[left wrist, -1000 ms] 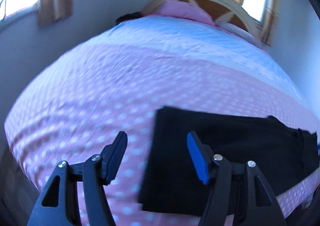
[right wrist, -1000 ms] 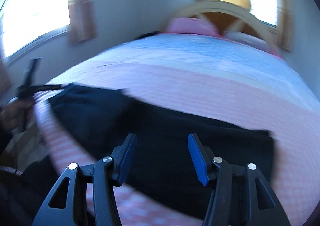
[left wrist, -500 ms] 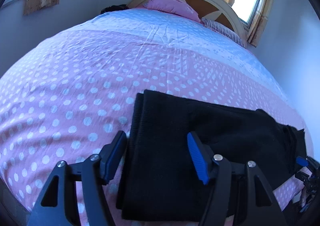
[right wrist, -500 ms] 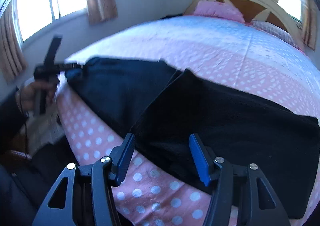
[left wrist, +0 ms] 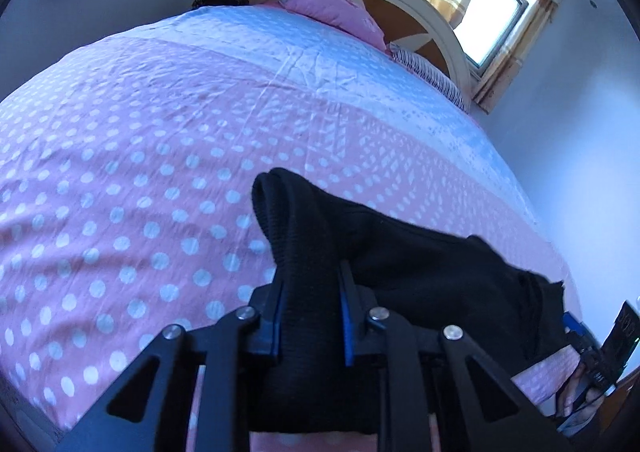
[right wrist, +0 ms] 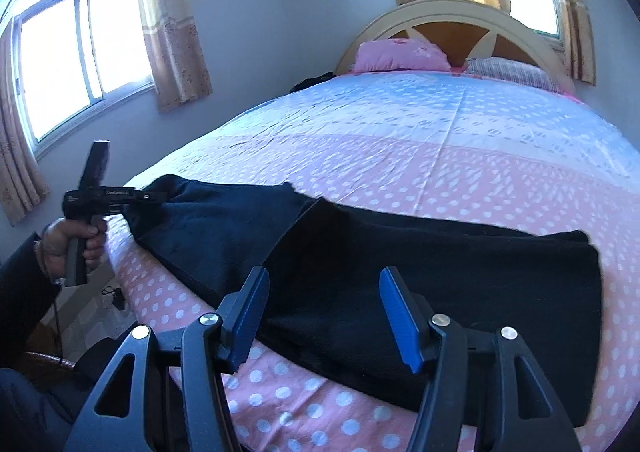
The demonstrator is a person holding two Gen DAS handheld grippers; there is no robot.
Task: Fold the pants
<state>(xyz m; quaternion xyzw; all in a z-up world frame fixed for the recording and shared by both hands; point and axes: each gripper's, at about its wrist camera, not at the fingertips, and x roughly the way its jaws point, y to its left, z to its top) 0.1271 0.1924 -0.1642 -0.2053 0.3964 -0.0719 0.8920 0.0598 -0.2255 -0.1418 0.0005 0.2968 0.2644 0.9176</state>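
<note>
White lettering runs along the body of the left hand-held gripper (right wrist: 154,197) at nine o'clock, too small and blurred to read.

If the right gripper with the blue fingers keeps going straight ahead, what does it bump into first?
Most likely the black folded pants. The right gripper is open and points across them, low over the pink polka-dot bedspread. How high it hangs above the cloth is hard to tell.

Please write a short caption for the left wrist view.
Left tongs clamp one end of black pants on a dotted bed.
</note>
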